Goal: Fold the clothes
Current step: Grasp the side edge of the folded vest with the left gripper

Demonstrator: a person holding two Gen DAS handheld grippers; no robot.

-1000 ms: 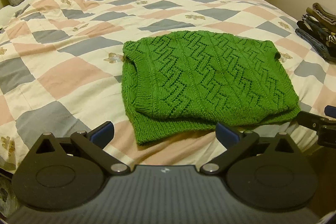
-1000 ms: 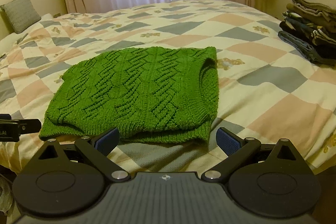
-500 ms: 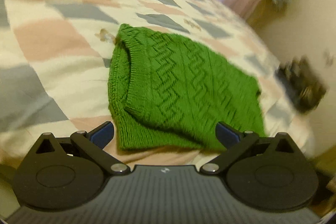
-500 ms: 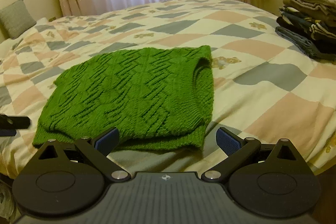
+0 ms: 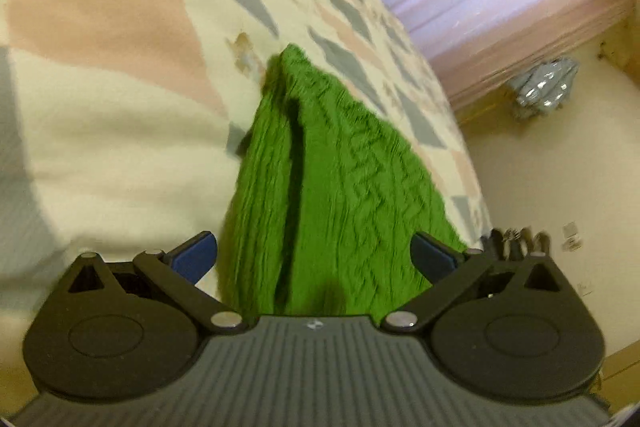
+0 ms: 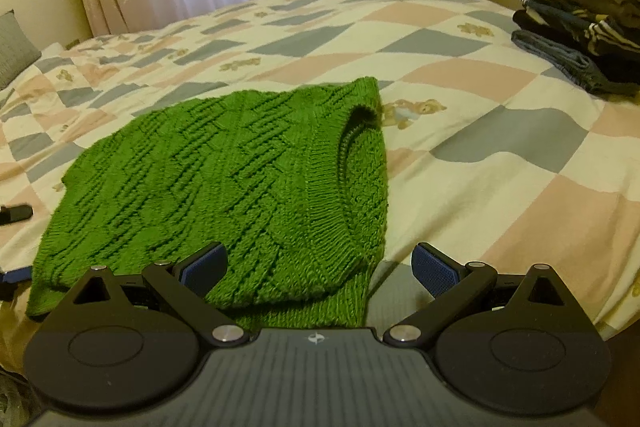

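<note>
While I am holding both tools over the near edge of the bed (image 6: 500,163), the green knitted sweater (image 6: 224,187) is lying folded on the checked quilt (image 6: 520,195), one layer doubled over another, with the ribbed neckline toward my right and the lower layer sticking out a little along the near edge. My right tool (image 6: 318,267) is hovering with its blue pads spread wide apart and gripping nothing, the sweater's near right corner lying between them. My left tool (image 5: 314,253) is likewise standing open and empty, looking along the sweater (image 5: 332,187) from its left end.

What I am worrying about is the loose, open knit: if I am pinching only the top layer, the fold could be sliding apart and the offset between the layers growing. The pad edges could also be snagging a stitch, and the thick pile may be slipping out of a shallow grip. Since my left view is blurred, I am judging the left corner poorly.

Compared with a second ago, my left tool is swinging round and tilting steeply, so the curtain is now running diagonally across its view, while my right tool is coming in closer and lower; the sweater itself is lying as it was.

A stack of folded clothes (image 6: 580,27) is sitting at the bed's far right.
</note>
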